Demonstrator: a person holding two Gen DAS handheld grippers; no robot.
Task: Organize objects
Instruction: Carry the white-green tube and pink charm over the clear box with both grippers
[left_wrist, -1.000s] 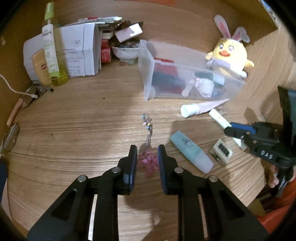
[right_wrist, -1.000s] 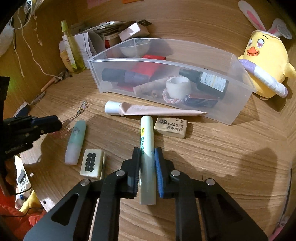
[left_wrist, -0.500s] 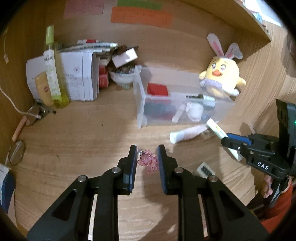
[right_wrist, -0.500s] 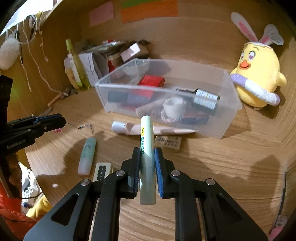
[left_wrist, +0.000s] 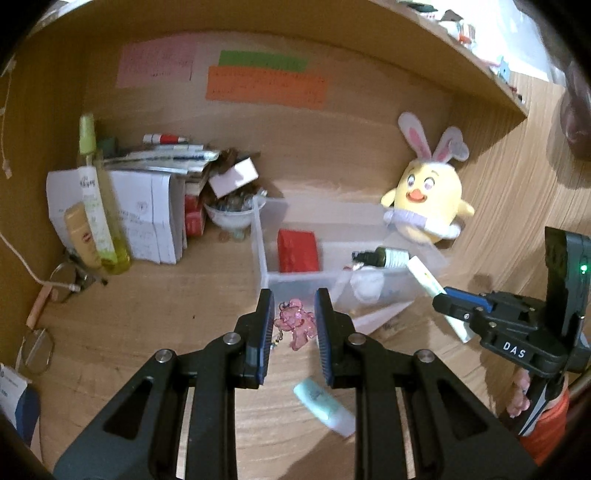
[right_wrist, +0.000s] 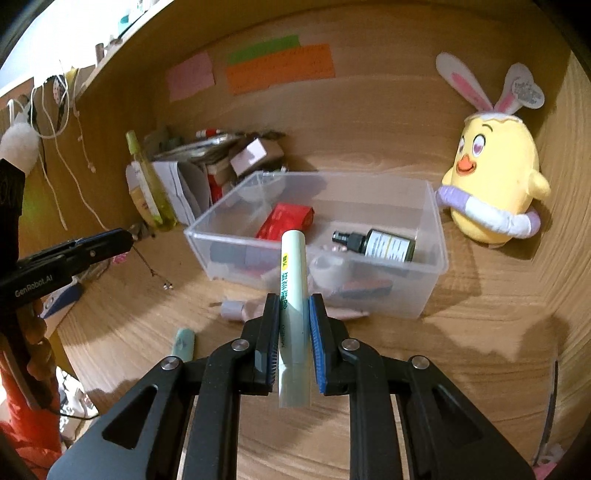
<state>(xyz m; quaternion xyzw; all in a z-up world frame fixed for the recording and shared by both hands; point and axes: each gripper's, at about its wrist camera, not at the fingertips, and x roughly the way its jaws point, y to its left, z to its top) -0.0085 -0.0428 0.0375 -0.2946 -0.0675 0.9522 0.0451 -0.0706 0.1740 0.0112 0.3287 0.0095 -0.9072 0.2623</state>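
Note:
My left gripper (left_wrist: 293, 299) is shut on a pink see-through charm (left_wrist: 295, 326), held above the wooden desk; its thin chain (right_wrist: 151, 271) dangles below. My right gripper (right_wrist: 294, 301) is shut on a pale green tube (right_wrist: 293, 266) that sticks out forward, lifted just in front of the clear plastic box (right_wrist: 436, 236). The box (left_wrist: 258, 236) holds a red packet (left_wrist: 297, 249), a dark bottle (right_wrist: 384, 243) and a white roll. In the left wrist view the right gripper (left_wrist: 441, 299) shows at the right with its tube (left_wrist: 424, 277).
A mint tube (left_wrist: 325, 406) and a pinkish tube (right_wrist: 236, 308) lie on the desk before the box. A yellow plush chick (right_wrist: 491, 184) sits to the right. Papers, a bowl (left_wrist: 232, 218) and a yellow-green bottle (left_wrist: 99, 206) crowd the back left corner.
Both grippers have risen off the desk, the left carrying the charm and the right the pale green tube. Both views have tilted up toward the back wall.

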